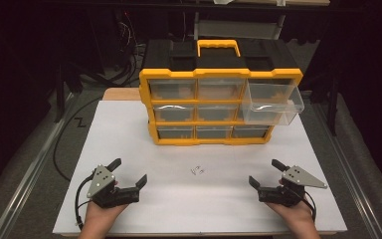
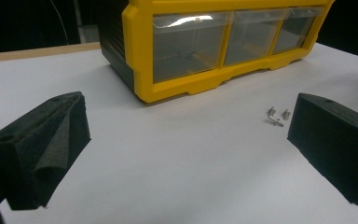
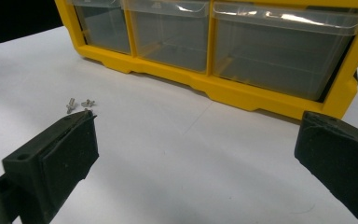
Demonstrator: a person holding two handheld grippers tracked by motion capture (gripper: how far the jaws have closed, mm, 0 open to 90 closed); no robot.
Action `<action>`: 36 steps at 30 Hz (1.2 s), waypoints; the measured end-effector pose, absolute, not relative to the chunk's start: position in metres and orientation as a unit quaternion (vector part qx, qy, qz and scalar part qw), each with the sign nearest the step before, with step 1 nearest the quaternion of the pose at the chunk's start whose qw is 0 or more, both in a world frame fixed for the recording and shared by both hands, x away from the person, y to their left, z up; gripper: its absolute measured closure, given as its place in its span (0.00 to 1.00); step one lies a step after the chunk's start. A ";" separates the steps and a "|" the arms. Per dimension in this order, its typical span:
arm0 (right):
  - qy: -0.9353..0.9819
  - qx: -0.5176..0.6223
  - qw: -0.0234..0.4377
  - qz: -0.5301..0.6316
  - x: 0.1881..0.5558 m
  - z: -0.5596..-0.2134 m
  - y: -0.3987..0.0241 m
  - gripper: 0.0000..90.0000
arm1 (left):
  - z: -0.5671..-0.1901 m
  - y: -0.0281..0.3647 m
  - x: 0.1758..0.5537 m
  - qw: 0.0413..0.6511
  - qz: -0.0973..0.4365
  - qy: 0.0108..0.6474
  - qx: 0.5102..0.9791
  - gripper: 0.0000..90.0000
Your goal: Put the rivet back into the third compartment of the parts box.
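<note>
A yellow-framed plastic drawer cabinet is stood upright, its clear top-right drawer pulled out; small metal screws are scattered just before it.

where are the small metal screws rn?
In the high view, the small metal screws lie loose on the white tabletop, centred before the yellow drawer organizer, between both grippers.

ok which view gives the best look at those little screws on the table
The left gripper view: the screws lie unobstructed on the white table. In the right gripper view they sit partly behind that gripper's finger. In the high view they are tiny specks.
</note>
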State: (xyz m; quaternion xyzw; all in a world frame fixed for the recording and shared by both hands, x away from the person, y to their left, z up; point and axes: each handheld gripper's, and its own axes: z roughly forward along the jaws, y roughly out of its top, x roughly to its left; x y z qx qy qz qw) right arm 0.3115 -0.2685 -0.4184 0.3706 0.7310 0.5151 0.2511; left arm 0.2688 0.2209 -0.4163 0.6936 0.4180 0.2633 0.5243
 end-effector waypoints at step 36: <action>0.773 0.350 0.217 0.483 0.339 -0.412 -0.194 0.02 | -0.413 0.216 0.268 0.534 0.256 0.390 0.706 0.00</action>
